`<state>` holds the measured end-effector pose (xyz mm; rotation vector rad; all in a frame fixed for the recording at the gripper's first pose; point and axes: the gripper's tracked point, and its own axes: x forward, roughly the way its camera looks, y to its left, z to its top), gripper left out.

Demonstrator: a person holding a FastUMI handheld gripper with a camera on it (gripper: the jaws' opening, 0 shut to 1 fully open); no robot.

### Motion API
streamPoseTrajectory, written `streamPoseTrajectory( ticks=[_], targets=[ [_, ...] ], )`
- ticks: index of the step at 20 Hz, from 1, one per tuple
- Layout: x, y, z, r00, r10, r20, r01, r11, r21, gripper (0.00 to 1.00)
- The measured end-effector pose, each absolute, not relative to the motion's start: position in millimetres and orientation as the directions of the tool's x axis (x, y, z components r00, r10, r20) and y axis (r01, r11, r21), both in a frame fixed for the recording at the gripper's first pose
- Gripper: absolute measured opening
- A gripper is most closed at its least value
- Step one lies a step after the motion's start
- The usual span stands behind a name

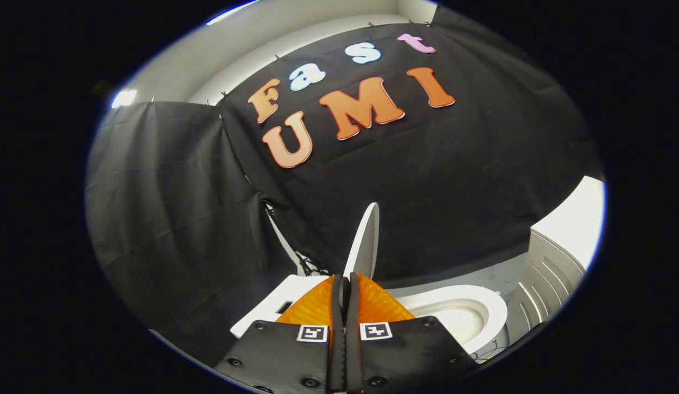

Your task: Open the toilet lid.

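— Where's the toilet lid (365, 241)?

— Raised, edge-on, just ahead of my fingers, standing near upright beside the tank (268, 312). The open bowl (470, 314) lies off to one side.

— And your gripper (344, 295)?

— I see the fingers pressed together, apparently pinching the lid's lower rim; I judge that grip keeps it from dropping until it leans back.

The toilet lid (365, 238) was plain white, as were the seat and bowl (470, 312) to its right and the tank top (273, 309) to its left. The booth's cloth wall (180, 219) behind was black and creased. A ribbed white-grey panel (547, 273) stood at the far right. The gripper (344, 284) carried two small black-and-white square markers (312, 332) near its closed fingers.
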<state>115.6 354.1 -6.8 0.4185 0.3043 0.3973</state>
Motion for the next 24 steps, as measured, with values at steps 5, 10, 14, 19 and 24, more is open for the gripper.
streamPoseTrajectory(
  ticks=[5, 10, 14, 19, 24],
  targets=[
    [113, 397, 8, 0.856, 0.479, -0.194, -0.372, 0.832, 0.412, 0.08],
    [110, 432, 15, 0.843, 0.502, -0.192, -0.397, 0.823, 0.406, 0.08],
    [107, 456, 19, 0.831, 0.517, -0.206, -0.419, 0.825, 0.379, 0.08],
    [103, 481, 20, 0.824, 0.526, -0.209, -0.432, 0.823, 0.368, 0.08],
    [101, 506, 21, 0.814, 0.54, -0.214, -0.443, 0.815, 0.374, 0.08]
  ],
)
